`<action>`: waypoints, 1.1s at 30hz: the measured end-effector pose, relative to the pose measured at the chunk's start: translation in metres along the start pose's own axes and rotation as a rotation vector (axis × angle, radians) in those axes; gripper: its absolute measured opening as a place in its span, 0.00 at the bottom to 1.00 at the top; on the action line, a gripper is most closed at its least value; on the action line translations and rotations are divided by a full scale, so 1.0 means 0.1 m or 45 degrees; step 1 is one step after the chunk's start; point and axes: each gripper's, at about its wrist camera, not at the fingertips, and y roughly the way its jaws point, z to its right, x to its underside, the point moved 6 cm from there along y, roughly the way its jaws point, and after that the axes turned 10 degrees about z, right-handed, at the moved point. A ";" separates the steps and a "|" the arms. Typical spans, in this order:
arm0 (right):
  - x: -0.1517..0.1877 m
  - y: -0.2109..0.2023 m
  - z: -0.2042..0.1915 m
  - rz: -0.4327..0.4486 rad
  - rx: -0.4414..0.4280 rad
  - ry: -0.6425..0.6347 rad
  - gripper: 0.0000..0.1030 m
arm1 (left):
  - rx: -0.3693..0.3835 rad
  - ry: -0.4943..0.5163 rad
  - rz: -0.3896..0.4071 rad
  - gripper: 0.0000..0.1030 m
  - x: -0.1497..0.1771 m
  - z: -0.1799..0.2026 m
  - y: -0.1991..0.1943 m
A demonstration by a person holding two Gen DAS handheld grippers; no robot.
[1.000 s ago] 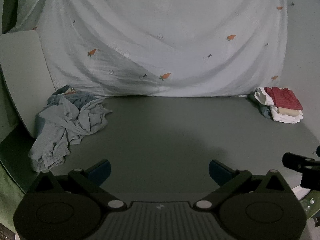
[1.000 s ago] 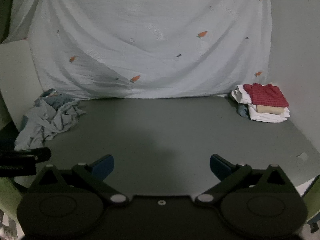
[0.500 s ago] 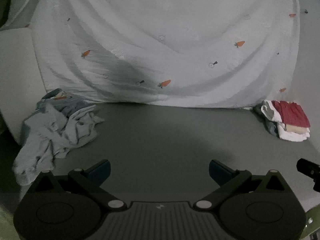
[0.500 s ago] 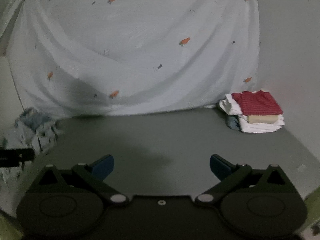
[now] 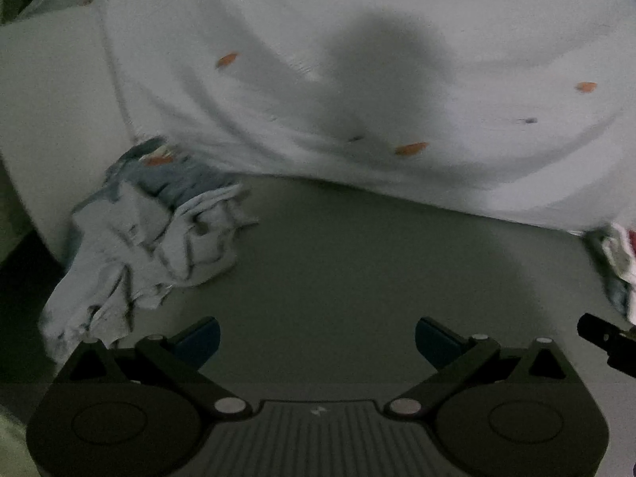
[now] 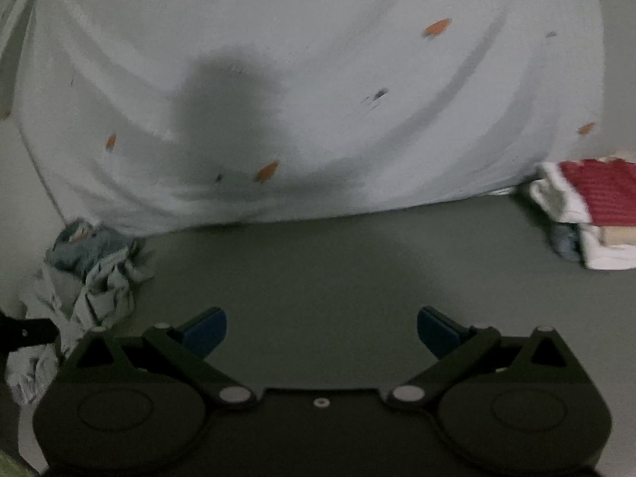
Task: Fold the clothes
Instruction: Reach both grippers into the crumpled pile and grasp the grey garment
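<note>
Crumpled pale grey-blue clothes [image 5: 151,246] are heaped at the left edge of the dark grey table [image 5: 357,262], apart from the folded red-and-white stack [image 6: 596,214], presumably the finished pile. The left gripper [image 5: 317,338] and right gripper [image 6: 322,328] are held wide apart, empty.

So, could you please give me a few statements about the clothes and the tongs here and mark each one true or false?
1. Both the left tongs and the right tongs are open and hold nothing. True.
2. The crumpled clothes pile lies on the left of the grey table. True.
3. The folded stack has a blue garment on top. False: the top garment is red.
4. The right tongs grip the carrot-print sheet. False: the sheet hangs behind the table, untouched.
</note>
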 end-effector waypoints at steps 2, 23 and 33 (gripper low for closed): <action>0.01 0.18 -0.14 -0.023 -0.027 0.016 1.00 | -0.029 -0.050 -0.025 1.00 -0.01 -0.21 0.12; 0.66 2.62 -2.77 -0.458 -0.459 0.431 0.24 | -0.297 -0.535 -0.179 0.91 -0.04 -3.43 1.98; 0.93 3.66 -3.64 -0.480 -0.394 0.222 0.39 | -0.313 -0.551 -0.229 0.72 0.08 -3.93 2.34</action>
